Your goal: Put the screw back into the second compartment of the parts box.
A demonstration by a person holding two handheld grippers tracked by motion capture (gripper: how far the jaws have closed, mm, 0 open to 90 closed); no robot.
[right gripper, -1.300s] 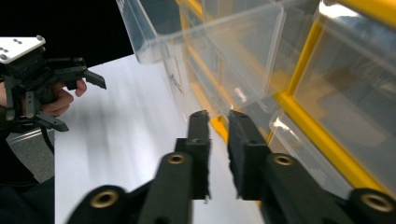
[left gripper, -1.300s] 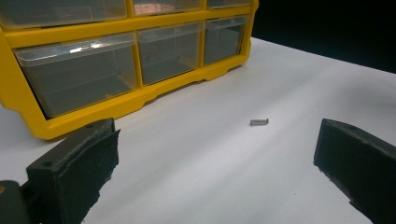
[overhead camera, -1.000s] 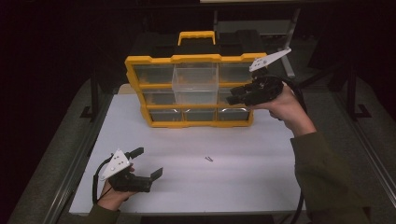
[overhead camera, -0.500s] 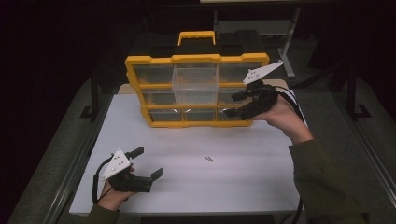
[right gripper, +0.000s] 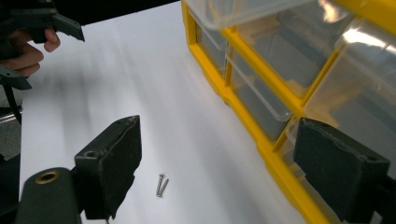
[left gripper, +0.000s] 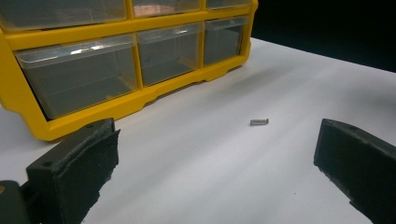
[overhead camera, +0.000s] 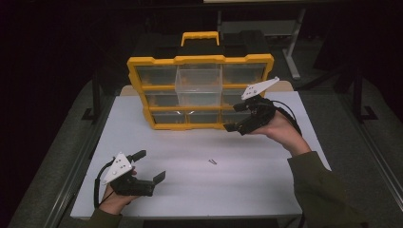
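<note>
High view: right gripper (overhead camera: 237,118) raised beside yellow organizer (overhead camera: 199,92), jaws just opening, empty; left gripper (overhead camera: 151,166) low on table (overhead camera: 247,190), open above screw (overhead camera: 212,162).

A white table (overhead camera: 199,190) carried a yellow drawer organiser (overhead camera: 199,60) standing upright toward its far edge. A small screw (overhead camera: 212,161) lay loose on the bare surface, well apart from the organiser.

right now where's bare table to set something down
Free: the wide white patch between the left gripper, the screw and the table's near edge. Crowded: the back, where the yellow organizer stands with the right gripper beside it.
</note>
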